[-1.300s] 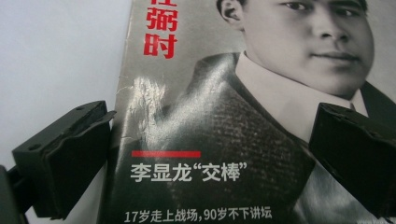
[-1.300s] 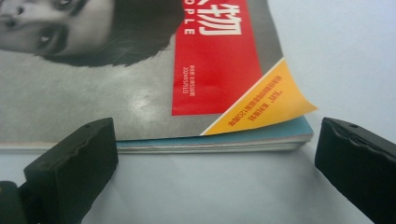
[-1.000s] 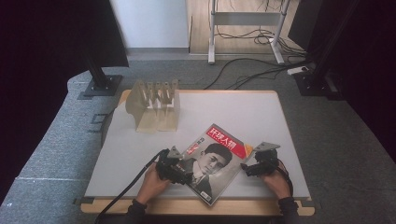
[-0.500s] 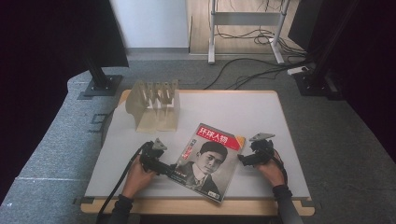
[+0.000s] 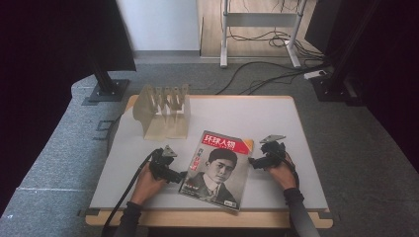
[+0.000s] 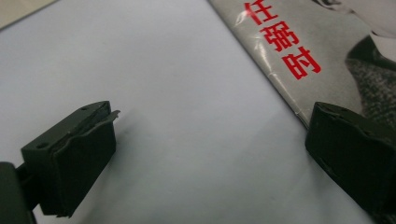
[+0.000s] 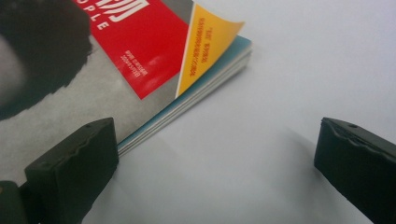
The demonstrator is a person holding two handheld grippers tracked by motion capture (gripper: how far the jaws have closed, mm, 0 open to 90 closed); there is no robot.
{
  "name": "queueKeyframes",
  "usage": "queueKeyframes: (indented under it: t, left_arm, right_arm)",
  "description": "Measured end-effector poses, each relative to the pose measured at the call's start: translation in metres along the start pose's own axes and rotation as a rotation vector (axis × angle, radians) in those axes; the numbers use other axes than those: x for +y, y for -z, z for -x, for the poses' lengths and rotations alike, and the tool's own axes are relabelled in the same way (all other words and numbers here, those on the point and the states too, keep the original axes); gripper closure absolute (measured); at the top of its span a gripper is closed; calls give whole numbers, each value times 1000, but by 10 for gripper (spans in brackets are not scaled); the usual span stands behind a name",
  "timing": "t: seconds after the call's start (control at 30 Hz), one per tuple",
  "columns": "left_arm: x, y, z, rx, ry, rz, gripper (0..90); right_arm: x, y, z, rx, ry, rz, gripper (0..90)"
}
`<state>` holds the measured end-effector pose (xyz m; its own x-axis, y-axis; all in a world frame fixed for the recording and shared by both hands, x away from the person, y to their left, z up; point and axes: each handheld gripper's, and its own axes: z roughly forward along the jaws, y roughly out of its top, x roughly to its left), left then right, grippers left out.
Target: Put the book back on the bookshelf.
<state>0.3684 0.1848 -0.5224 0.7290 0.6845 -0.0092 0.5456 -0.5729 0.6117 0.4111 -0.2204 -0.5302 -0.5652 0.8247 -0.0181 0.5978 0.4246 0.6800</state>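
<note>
A magazine (image 5: 217, 170) with a red title band and a portrait cover lies flat, slightly askew, on the front middle of the white table (image 5: 247, 113). My left gripper (image 5: 179, 175) rests at its left edge, open. In the left gripper view the magazine's spine (image 6: 303, 42) runs under the right jaw, and the left gripper (image 6: 210, 154) holds nothing. My right gripper (image 5: 253, 162) sits at the magazine's right edge, open. In the right gripper view the left jaw overlaps the page edges of the magazine (image 7: 140, 70). The right gripper (image 7: 215, 168) spans bare table.
A light wooden slotted rack (image 5: 163, 111) stands at the back left of the table. Bare tabletop spreads behind and to the right of the magazine. Black stands, a desk frame and cables occupy the carpeted floor beyond the table.
The magazine has turned a little, its top shifting left so it lies less tilted. Both hands have moved away from the front edge, the left one slightly leftward.
</note>
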Motion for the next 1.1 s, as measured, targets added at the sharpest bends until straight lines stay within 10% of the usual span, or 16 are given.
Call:
queueKeyframes:
  t: [0.6, 1.1]
  left_arm:
    - [-11, 1, 36, 5, 6, 57, 0]
    - [-11, 0, 36, 6, 6, 59, 0]
  right_arm:
    - [25, -21, 16, 2, -33, 3, 71]
    - [29, -12, -16, 167, -87, 64, 128]
